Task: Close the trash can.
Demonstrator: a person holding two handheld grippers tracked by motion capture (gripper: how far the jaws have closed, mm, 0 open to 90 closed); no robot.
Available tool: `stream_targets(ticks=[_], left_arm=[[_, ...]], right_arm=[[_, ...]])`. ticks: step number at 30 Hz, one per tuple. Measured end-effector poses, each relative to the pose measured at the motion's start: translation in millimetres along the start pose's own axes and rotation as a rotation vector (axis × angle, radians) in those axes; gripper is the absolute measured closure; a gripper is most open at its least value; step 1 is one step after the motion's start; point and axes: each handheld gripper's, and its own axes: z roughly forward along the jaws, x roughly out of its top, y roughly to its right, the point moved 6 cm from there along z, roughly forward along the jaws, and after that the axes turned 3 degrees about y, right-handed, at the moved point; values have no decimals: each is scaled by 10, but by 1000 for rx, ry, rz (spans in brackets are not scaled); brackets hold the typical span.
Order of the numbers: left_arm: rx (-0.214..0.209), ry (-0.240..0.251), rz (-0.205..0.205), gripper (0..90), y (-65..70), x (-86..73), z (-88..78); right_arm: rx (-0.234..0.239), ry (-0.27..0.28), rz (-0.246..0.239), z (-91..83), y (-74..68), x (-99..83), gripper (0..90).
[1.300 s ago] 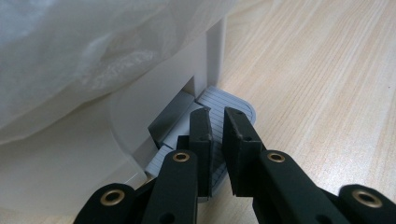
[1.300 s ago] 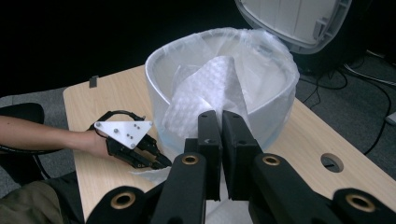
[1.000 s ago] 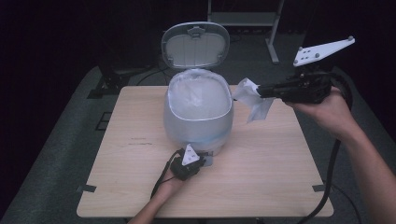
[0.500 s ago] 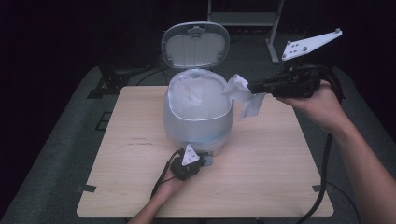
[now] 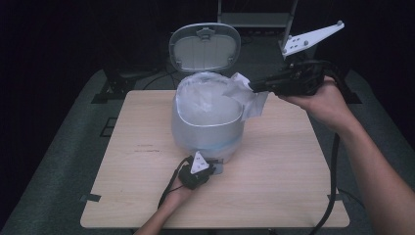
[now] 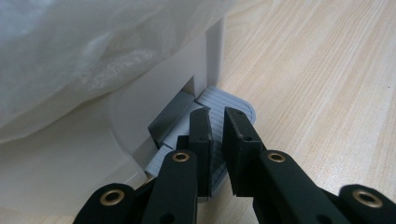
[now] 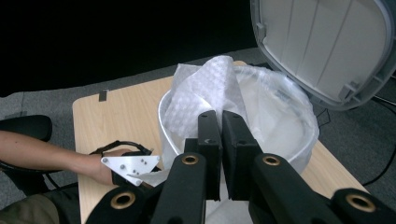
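Pale woodgrain table (image 5: 293, 161): R claw (image 5: 252, 87) pinches crinkly bubble-wrap sheet (image 5: 247, 98) over rounded bin (image 5: 208, 132); L claw (image 6: 217, 128) closed on ribbed pedal (image 6: 229, 100).

Wooden table (image 5: 293, 161); white pedal bin (image 5: 208, 132) on it, apparently centred.

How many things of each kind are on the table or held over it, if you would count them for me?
Pedal bin with its lid up: 1
Plastic liner bag: 1
Hand-held tools, left tool and right tool: 2
Total: 4
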Motion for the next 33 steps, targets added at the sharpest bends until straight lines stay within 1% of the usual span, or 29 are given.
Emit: stream_targets(ticks=[21, 26, 27, 30, 33], left_arm=[[-1, 0, -1, 817, 0, 0, -1], [-2, -1, -1, 816, -1, 1, -1], [-2, -2, 0, 817, -1, 1, -1], [-3, -1, 0, 817, -1, 1, 0], [-4, -2, 1, 817, -2, 2, 0]], right_arm=[[18, -5, -29, 247, -2, 226, 859], [27, 0, -33, 324, -13, 252, 859], [32, -1, -32, 366, -17, 255, 859], [36, 1, -30, 394, -15, 259, 859], [38, -9, -26, 439, -5, 263, 859]])
